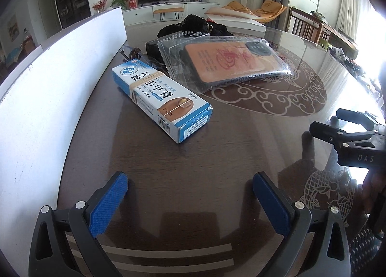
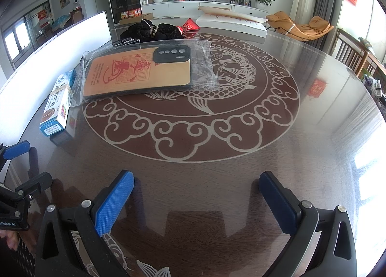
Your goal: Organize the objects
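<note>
A blue and white ointment box (image 1: 159, 98) bound with rubber bands lies on the dark glass-topped table, ahead of my left gripper (image 1: 190, 186), which is open and empty. Behind it an orange phone case in a clear plastic bag (image 1: 226, 62) leans on a black box (image 1: 154, 46). My right gripper (image 2: 196, 186) is open and empty, over the table's bare front part. In the right wrist view the phone case (image 2: 137, 73) lies at the left middle and the ointment box (image 2: 56, 105) at the far left. The right gripper also shows in the left wrist view (image 1: 333, 122).
A white board (image 1: 48, 79) stands along the table's left side. A black cloth bundle (image 2: 154, 31), a red packet (image 2: 190, 24) and a large flat white box (image 2: 231, 23) lie at the far edge. Wooden chairs (image 2: 352, 52) stand at the right.
</note>
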The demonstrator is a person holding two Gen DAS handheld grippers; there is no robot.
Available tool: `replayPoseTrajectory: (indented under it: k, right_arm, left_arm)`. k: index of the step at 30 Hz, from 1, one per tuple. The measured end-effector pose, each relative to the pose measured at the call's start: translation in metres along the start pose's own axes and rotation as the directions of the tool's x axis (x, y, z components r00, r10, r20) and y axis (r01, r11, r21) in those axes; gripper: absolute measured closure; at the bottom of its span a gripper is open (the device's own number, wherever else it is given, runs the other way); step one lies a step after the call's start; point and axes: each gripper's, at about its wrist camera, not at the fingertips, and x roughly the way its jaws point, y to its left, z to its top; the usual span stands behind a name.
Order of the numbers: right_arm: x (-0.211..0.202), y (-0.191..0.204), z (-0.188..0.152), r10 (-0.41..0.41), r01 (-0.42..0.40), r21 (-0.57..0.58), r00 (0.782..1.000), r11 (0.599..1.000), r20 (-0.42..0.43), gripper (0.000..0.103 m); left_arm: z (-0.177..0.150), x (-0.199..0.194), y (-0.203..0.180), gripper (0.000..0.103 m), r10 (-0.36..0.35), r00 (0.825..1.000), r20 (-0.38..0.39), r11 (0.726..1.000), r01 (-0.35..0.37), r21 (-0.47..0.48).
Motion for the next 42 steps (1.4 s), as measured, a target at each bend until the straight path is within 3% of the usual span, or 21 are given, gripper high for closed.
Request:
replayPoseTrajectory:
  k: [4,7,10,13,14,16,21,24,27,29,32,36,42]
  right_arm:
    - [0.0,0.0,0.0,0.001,-0.001,0.001,1.0,1.0,0.0,0.0]
    - [0.0,0.0,0.0,0.001,-0.001,0.001,1.0,1.0,0.0,0.0]
    - [0.0,0.0,0.0,0.0,0.0,0.001,1.0,1.0,0.001,0.0]
    - [0.0,0.0,0.0,0.001,-0.001,0.001,1.0,1.0,0.001,0.0]
    - [0.0,0.0,0.0,0.0,0.0,0.001,1.0,1.0,0.001,0.0]
    - [0.0,0.0,0.0,0.001,-0.001,0.001,1.0,1.0,0.001,0.0]
    - [0.0,0.0,0.0,0.001,-0.001,0.001,1.0,1.0,0.002,0.0]
    - [0.0,0.0,0.0,0.001,-0.001,0.001,1.0,1.0,0.002,0.0]
    - [0.0,0.0,0.0,0.001,-0.001,0.001,1.0,1.0,0.002,0.0]
    - [0.0,0.0,0.0,0.001,-0.001,0.001,1.0,1.0,0.002,0.0]
    - [0.0,0.0,0.0,0.001,-0.001,0.001,1.0,1.0,0.002,0.0]
    - [0.0,0.0,0.0,0.001,-0.001,0.001,1.0,1.0,0.001,0.0]
    - [0.0,0.0,0.0,0.001,-0.001,0.001,1.0,1.0,0.002,0.0]
  left_arm:
    - [0.005,-0.002,0.008,0.0,-0.034,0.999,-0.01,0.997,0.034,-0.072]
    - [0.031,-0.006,0.022,0.0,-0.062,0.997,0.043,0.982,0.069,-0.179]
    - [0.069,0.003,0.026,0.0,-0.004,0.997,0.081,0.975,0.022,-0.223]
    - [0.091,0.038,0.028,0.002,0.051,0.999,0.002,0.971,-0.049,-0.235]
    - [0.09,0.045,0.029,0.025,0.051,0.999,-0.01,0.971,-0.052,-0.233]
    - [0.082,0.046,0.031,0.042,0.079,0.997,-0.004,0.972,-0.078,-0.223]
    - [0.046,0.02,0.038,0.051,0.025,0.999,0.021,0.985,-0.021,-0.174]
    - [0.028,0.008,0.04,0.051,-0.004,1.0,0.019,0.992,0.006,-0.13]
    - [0.027,0.009,0.039,0.043,0.037,0.999,0.01,0.995,-0.036,-0.094]
    - [0.029,0.015,0.038,0.022,0.072,0.997,-0.002,0.994,-0.072,-0.085]
    - [0.033,0.022,0.04,0.007,0.081,0.997,0.001,0.992,-0.081,-0.102]
    - [0.033,0.024,0.044,0.0,0.082,0.997,-0.005,0.991,-0.082,-0.109]
    - [0.035,0.026,0.043,0.0,0.079,0.997,-0.006,0.991,-0.079,-0.109]
